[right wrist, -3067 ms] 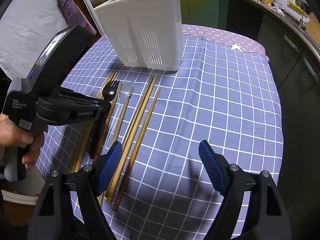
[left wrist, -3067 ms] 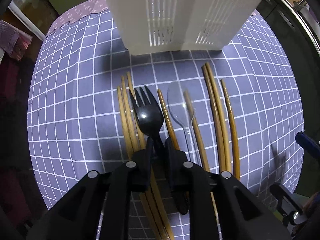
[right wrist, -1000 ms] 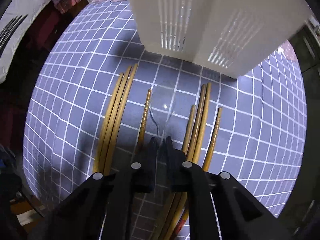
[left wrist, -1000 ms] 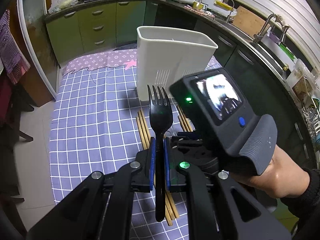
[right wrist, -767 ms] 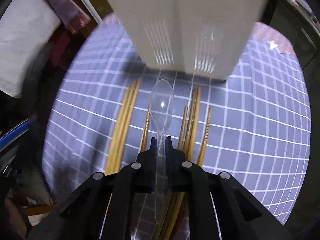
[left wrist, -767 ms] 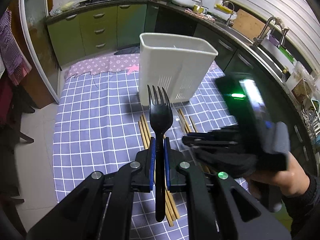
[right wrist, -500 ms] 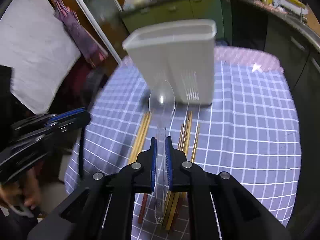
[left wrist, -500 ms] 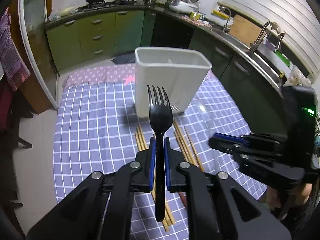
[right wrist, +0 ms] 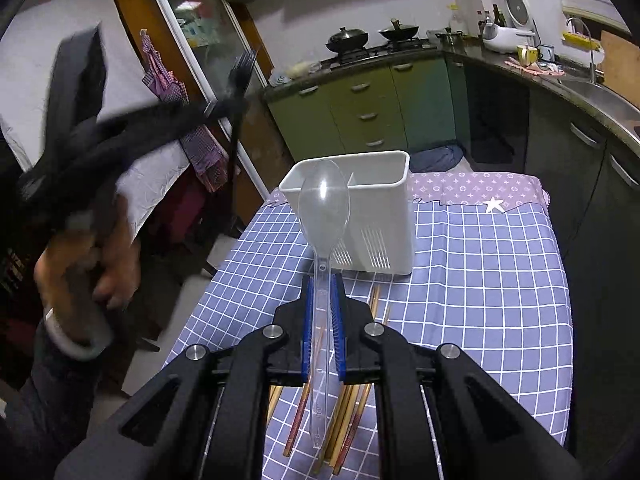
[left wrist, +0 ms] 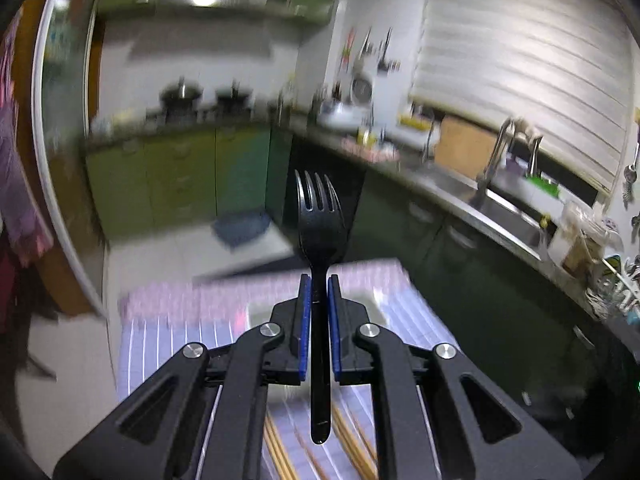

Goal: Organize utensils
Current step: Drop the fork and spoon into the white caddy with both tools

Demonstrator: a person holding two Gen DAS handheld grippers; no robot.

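My left gripper (left wrist: 319, 288) is shut on a black plastic fork (left wrist: 320, 216), tines up, held high above the table and pointed at the kitchen. It also shows blurred at the left of the right wrist view (right wrist: 224, 106) with the fork (right wrist: 238, 76). My right gripper (right wrist: 322, 284) is shut on a clear plastic spoon (right wrist: 325, 200), bowl up, above the table. A white two-compartment utensil holder (right wrist: 372, 216) stands upright on the checked cloth behind the spoon. Several wooden chopsticks (right wrist: 352, 404) lie on the cloth under the right gripper.
The table has a purple-blue checked cloth (right wrist: 480, 280) with edges at left and right. Green cabinets (right wrist: 372, 96) and a stove with pots stand behind. A counter with a sink (left wrist: 504, 208) runs along the right. A cloth hangs at the left (right wrist: 164, 76).
Both grippers have risen and tilted up from the table, each with its utensil. The left view now faces the kitchen, motion-blurred; the holder has dropped almost out of its sight.
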